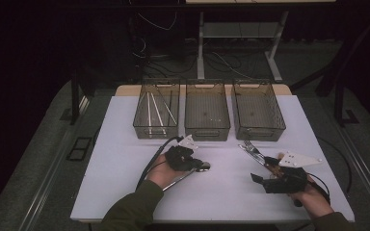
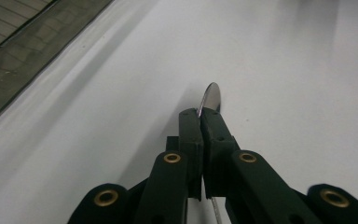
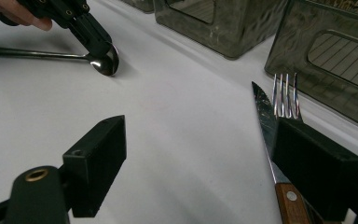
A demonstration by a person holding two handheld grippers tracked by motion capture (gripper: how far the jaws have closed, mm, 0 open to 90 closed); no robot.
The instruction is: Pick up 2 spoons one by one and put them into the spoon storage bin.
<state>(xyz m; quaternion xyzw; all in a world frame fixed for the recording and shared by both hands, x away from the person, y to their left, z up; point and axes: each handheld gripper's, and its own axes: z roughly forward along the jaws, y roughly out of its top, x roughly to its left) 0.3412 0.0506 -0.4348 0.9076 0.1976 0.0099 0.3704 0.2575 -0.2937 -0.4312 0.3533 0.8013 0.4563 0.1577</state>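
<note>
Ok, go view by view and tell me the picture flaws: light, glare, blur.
High view: dim, black surroundings, white table evenly lit. Left gripper view: soft, bright rim glint on the spoon. Right gripper view: near jaws blurred, glare streaks on fork and knife.

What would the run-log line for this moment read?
left gripper: shut on spoon at bowl | right gripper: open, beside knife and fork | bins: three

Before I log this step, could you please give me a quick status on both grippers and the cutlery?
Left gripper shut on spoon at the bowl's neck. Right gripper open beside knife and fork. Three bins behind; path clear.
</note>
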